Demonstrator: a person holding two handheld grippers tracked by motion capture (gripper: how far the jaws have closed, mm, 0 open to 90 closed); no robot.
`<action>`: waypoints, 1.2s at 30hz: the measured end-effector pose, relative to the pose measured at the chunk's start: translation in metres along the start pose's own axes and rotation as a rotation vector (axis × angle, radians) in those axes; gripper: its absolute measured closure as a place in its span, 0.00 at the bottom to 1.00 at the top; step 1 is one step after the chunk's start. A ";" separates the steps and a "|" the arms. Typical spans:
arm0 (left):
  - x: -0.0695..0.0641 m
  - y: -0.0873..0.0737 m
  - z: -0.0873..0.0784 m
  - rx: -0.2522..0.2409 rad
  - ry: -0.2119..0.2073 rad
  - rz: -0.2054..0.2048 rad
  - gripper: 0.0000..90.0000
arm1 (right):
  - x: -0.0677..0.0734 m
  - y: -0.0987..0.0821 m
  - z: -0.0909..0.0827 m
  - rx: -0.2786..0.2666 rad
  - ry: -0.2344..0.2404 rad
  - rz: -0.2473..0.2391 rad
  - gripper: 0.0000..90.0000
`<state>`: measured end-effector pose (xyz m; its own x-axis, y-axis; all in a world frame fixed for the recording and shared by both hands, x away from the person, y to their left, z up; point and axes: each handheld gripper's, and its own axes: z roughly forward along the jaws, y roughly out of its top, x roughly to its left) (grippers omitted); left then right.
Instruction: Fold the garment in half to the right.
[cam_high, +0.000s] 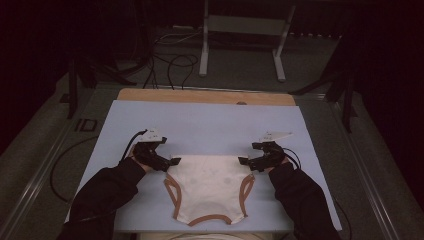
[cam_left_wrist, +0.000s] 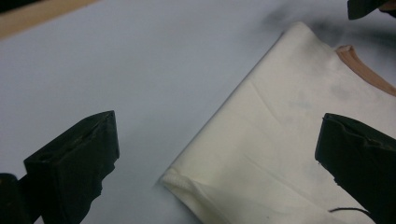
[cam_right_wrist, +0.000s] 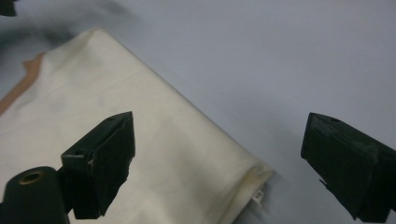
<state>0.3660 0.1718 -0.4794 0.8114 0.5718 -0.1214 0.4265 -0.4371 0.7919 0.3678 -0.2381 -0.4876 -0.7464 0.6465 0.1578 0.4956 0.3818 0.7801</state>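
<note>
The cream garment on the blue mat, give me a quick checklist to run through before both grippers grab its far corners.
1. Left gripper open, jaws spread wide: ok.
2. Right gripper open, jaws spread wide: ok.
3. Each far corner of the cream garment sits between its gripper's jaws: ok in both gripper views.
4. Jaws low enough to pinch the cloth and not the blue mat: cannot tell.
5. Garment lying flat, brown trim showing along the side openings and near edge: ok.
6. How many layers are folded at the corners: cannot tell.
</note>
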 end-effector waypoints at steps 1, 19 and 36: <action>0.000 0.000 0.000 0.000 0.000 0.000 0.01 | 0.000 0.000 0.000 0.000 0.000 0.000 0.11; 0.024 -0.012 0.026 0.127 -0.011 -0.101 0.41 | -0.022 -0.008 0.019 0.088 0.005 0.121 0.29; 0.029 -0.025 0.029 0.190 -0.098 -0.155 0.81 | -0.022 -0.014 0.024 0.185 0.004 0.083 0.72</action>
<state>0.3906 0.1798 -0.5202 0.7614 0.5759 -0.2977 0.6088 -0.4773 0.6337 0.3882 -0.2419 -0.5164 -0.7009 0.6786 0.2194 0.6286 0.4424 0.6397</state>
